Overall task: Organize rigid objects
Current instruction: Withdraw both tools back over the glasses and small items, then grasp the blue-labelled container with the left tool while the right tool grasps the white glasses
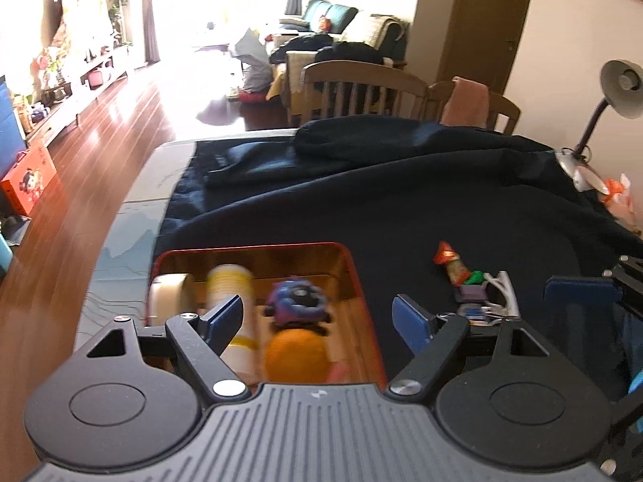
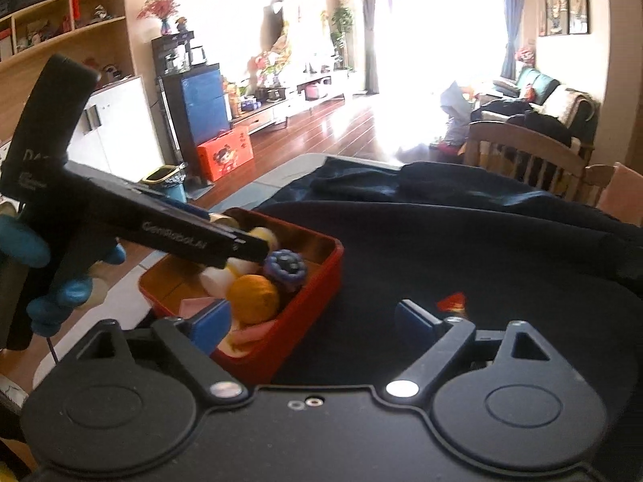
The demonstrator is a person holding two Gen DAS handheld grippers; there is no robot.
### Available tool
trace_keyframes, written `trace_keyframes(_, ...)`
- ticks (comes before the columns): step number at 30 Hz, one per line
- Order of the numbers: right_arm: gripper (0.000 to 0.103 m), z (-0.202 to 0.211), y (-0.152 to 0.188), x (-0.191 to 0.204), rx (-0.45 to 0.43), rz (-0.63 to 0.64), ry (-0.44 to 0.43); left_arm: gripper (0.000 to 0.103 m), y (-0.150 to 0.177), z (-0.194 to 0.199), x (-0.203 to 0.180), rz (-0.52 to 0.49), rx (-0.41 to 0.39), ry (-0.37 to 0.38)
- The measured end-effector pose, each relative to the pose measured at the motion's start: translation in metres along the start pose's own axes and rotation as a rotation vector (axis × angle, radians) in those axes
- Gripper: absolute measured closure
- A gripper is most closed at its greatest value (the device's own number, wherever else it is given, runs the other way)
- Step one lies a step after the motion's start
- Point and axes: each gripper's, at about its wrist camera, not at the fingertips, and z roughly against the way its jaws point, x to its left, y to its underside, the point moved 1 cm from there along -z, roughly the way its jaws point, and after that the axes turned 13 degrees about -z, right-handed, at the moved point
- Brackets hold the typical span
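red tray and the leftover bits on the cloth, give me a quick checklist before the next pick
1. Left claw open and holding nothing: ok.
2. Right claw open and holding nothing: ok.
3. Red tray flat on the dark cloth, opening up: ok.
4. Room left in the tray beside the orange ball and purple toy: cannot tell, the left claw blocks part of it.
5. Leftover pile outside the tray, right of it, nothing lying on top: ok.
6. Pieces in that pile apart enough to grip one alone: cannot tell, they are bunched.
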Motion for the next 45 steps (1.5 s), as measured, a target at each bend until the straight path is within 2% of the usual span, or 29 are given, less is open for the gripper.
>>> trace_keyframes(5,0.001,0.013,0.003,-0.03,-0.015,-0.032,0.048,0.019,-0.005,-0.005,-0.024,-0.009,-0.008,0.004)
trace_keyframes(17,0.001,0.014,0.019,-0.1,-0.003,-0.107,0.172,0.019,-0.012,-0.033,-0.083,-0.048,0.014,0.049)
trace_keyframes(21,0.001,0.009,0.023,-0.119,0.02,-0.118,0.189,0.019,-0.011,-0.046,-0.1,-0.062,0.034,0.055)
trace_keyframes(32,0.003,-0.007,0.026,-0.154,0.088,-0.131,0.231,0.019,-0.006,-0.09,-0.132,-0.083,0.102,0.059)
trace_keyframes(45,0.013,-0.044,0.021,-0.156,0.164,-0.145,0.241,0.019,-0.003,-0.122,-0.147,-0.119,0.146,0.04)
